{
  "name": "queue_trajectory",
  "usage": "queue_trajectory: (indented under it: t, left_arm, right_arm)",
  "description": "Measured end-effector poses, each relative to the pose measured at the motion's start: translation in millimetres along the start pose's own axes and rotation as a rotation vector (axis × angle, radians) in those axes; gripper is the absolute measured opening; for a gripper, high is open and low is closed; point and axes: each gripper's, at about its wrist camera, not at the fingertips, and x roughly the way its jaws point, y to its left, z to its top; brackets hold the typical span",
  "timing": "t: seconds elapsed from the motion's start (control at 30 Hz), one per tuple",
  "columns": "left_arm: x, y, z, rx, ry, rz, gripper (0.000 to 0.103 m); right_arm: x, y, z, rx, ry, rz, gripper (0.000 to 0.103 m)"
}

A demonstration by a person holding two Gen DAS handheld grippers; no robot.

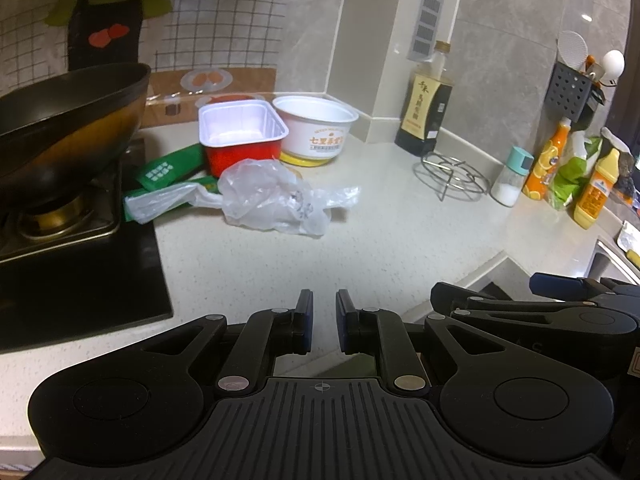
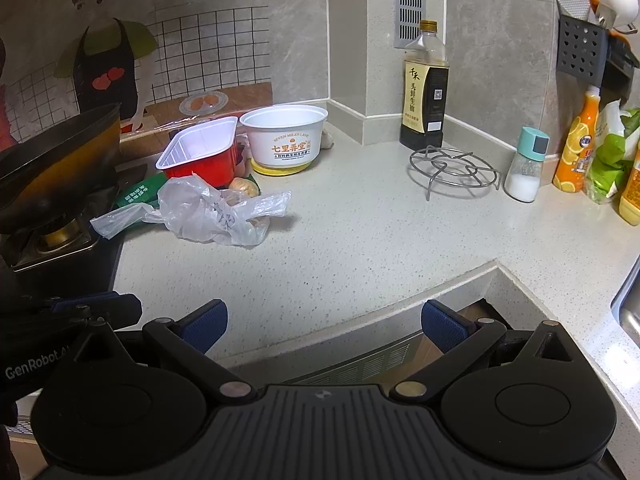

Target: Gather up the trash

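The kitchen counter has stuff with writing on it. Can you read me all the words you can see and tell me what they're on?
"SEVEN MILES LANE" and "七里香堂": white bowl.
"千禾" and "头鲜生抽": dark sauce bottle.
"GenRobot": left gripper, seen at the right wrist view's left edge.
Handwritten line under the heart-hands drawing on the wall poster: too blurred to read.
Green packet, orange bottle, yellow bottle: print too small to read.
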Motion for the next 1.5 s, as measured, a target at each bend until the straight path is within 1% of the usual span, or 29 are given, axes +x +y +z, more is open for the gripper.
queue_trajectory:
  t: [0.53, 0.8, 0.9, 0.97, 1.03, 1.07, 1.13, 1.2, 1.3, 1.33, 1.4, 1.5]
  left_arm:
    - [-0.6, 3.1, 1.4, -0.015, 0.003, 0.006, 0.016]
    - [3.2, 10.5, 2.4, -0.036, 0.008, 0.006, 0.016]
    - [8.2, 16.7, 4.5, -0.053, 0.016, 0.003, 0.016]
    - [12.4, 24.5, 6.9, -0.078, 0.020, -0.013, 0.016]
    - [16.8, 36.2, 9.8, -0.122, 0.023, -0.051, 0.016]
    - [19.1, 42.6, 11.0, -0.146, 0.027, -0.070, 0.017]
    - [24.6, 55.9, 13.5, -0.187, 0.038, -0.104, 0.017]
    - [29.6, 67.3, 15.3, -0.206, 0.049, -0.141, 0.017]
    - [34.1, 85.6, 17.4, -0.231, 0.040, -0.199, 0.017]
    - [35.0, 92.7, 17.6, -0.242, 0.029, -0.209, 0.017]
    - [36.9, 102.9, 18.2, -0.248, 0.013, -0.216, 0.017]
    - [41.6, 115.6, 19.8, -0.221, 0.009, -0.237, 0.017]
  right_arm:
    - [-1.0, 2.0, -0.6, -0.004, 0.000, 0.000, 0.103]
    - [2.5, 5.2, 0.3, -0.012, 0.007, -0.005, 0.103]
    - [5.6, 6.7, 0.8, -0.014, 0.004, 0.007, 0.103]
    - [8.8, 6.2, 3.2, -0.008, -0.004, 0.042, 0.103]
    - [15.4, 3.0, 6.6, 0.021, -0.010, 0.108, 0.103]
    - [19.7, 2.3, 8.5, 0.036, 0.004, 0.131, 0.103]
    - [34.7, 2.8, 14.6, 0.042, 0.071, 0.153, 0.103]
    - [43.8, 4.5, 17.9, 0.042, 0.071, 0.133, 0.103]
    - [57.7, 11.7, 29.7, 0.007, 0.015, 0.097, 0.103]
    - [61.6, 15.4, 34.8, -0.004, -0.015, 0.074, 0.103]
    - [71.5, 21.6, 45.7, -0.019, -0.046, 0.033, 0.103]
    - [94.0, 31.7, 68.8, -0.036, -0.038, 0.020, 0.103]
